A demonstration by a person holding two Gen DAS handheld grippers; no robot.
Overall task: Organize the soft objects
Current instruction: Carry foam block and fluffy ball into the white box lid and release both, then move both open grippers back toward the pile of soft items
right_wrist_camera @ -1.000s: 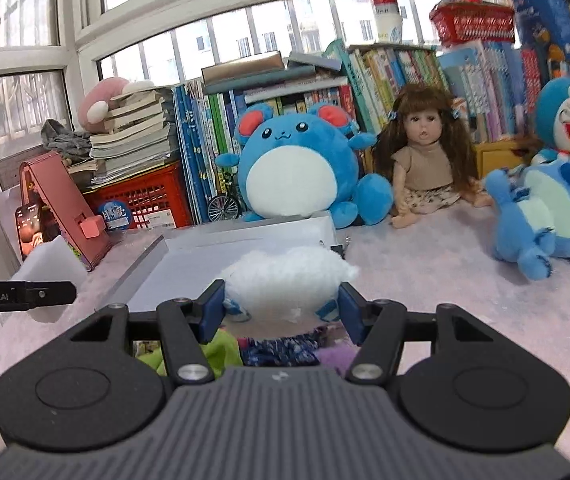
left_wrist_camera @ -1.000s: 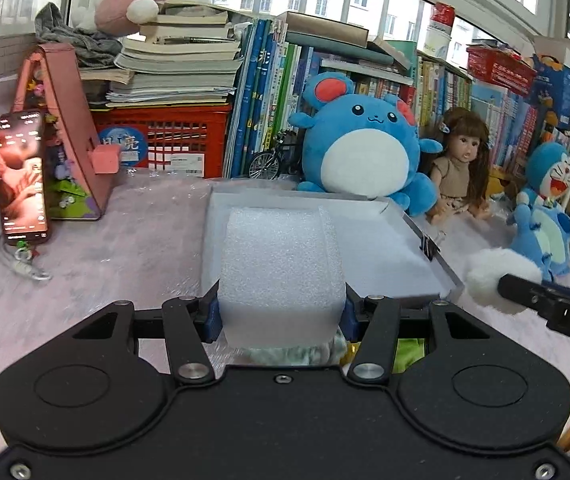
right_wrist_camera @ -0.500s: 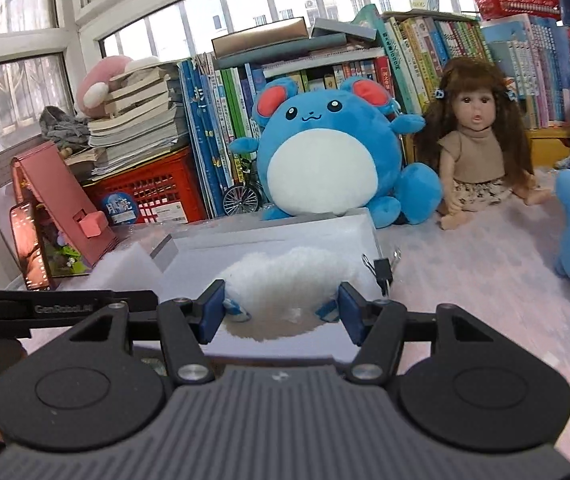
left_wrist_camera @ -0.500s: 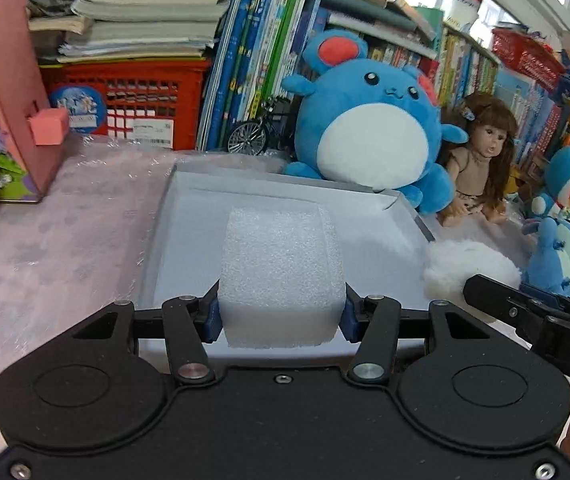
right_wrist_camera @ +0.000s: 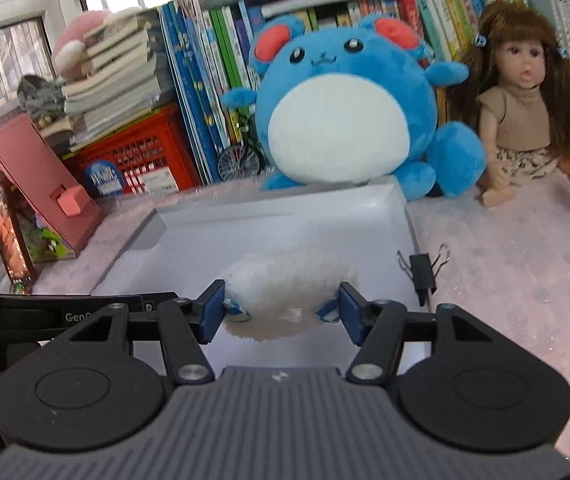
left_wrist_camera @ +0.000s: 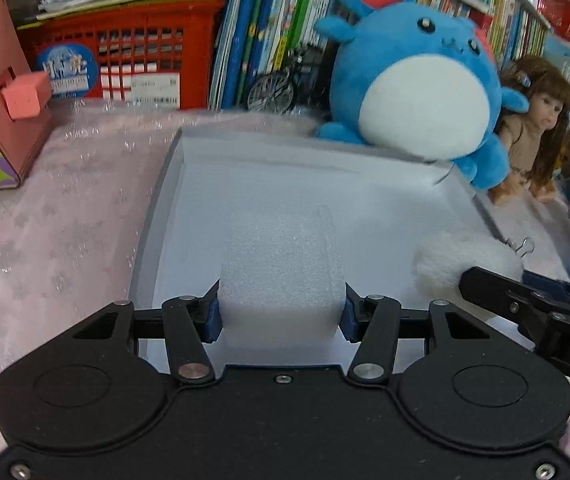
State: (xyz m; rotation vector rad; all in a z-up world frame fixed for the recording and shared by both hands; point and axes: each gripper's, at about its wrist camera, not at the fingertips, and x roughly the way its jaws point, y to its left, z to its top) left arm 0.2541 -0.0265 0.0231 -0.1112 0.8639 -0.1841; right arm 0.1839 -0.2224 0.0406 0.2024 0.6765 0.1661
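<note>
Left tongs [left_wrist_camera: 281, 312] clamped the foam block [left_wrist_camera: 281, 276], right tongs [right_wrist_camera: 281, 312] the white fluff [right_wrist_camera: 285, 284]; both should lower fully inside the tray [left_wrist_camera: 365, 208] before release.

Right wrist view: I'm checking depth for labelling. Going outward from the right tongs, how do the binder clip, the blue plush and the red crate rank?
1. Binder clip, nearest, on the tray's right rim just right of the right tongs.
2. Blue plush, behind the tray's far edge, centre.
3. Red crate, far left, under stacked books.
</note>
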